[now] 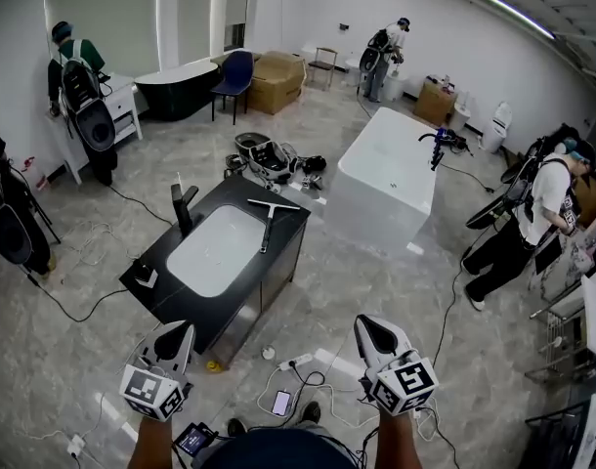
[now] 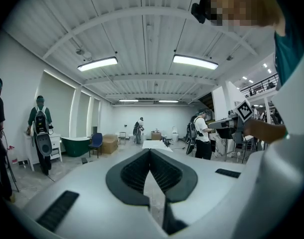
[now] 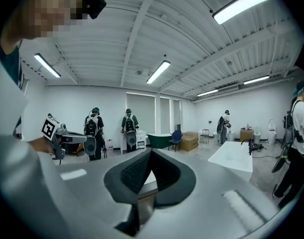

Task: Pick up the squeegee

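**Well, squeegee (image 1: 268,221) on the vanity (image 1: 290,231), nothing held**

My left gripper (image 1: 174,338) and right gripper (image 1: 376,335) are low in the head view. Both are clenched with nothing inside; in each gripper view the pads meet at the tips. The squeegee lies on the far right part of the black vanity, blade away from me, handle reaching the rim of the white basin (image 1: 218,252). It is well apart from both grippers. A faucet (image 1: 184,208) stands at the left of the basin. On the floor between me and the vanity lie a power strip (image 1: 298,362), cables (image 1: 329,364) and a phone (image 1: 281,403). A white tub (image 1: 386,169) stands beyond, to the right.
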Demonstrator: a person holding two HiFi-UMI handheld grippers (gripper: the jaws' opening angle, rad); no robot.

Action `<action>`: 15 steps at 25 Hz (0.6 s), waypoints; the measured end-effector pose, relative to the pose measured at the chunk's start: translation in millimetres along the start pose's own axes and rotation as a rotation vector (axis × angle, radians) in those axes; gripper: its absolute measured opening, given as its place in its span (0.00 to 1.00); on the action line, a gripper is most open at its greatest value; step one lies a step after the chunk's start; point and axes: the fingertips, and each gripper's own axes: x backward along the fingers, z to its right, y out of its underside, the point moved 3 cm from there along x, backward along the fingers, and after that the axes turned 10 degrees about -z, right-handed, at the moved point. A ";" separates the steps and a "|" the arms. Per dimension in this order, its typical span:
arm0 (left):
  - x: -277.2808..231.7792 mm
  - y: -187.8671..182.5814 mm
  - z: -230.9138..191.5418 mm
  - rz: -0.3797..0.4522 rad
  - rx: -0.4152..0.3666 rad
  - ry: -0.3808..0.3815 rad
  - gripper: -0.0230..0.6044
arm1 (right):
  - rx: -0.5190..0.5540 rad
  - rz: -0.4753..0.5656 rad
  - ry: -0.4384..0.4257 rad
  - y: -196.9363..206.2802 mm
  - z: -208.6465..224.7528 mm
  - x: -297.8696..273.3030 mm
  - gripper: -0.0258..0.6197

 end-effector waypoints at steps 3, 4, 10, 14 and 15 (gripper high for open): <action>-22.6 -8.5 18.4 -0.007 -0.006 -0.016 0.05 | -0.016 -0.016 -0.029 5.8 32.9 -8.1 0.06; -28.8 -11.4 22.8 -0.004 -0.004 -0.025 0.05 | -0.014 -0.019 -0.038 6.8 42.3 -11.1 0.05; -64.6 -17.1 50.5 -0.023 0.011 -0.060 0.05 | -0.029 -0.023 -0.094 11.8 88.7 -26.6 0.06; -78.9 -20.4 60.1 -0.040 0.011 -0.098 0.05 | -0.030 -0.024 -0.132 12.2 110.3 -35.3 0.06; -81.9 -20.7 62.3 -0.044 0.013 -0.108 0.05 | -0.030 -0.022 -0.139 12.0 116.2 -37.0 0.06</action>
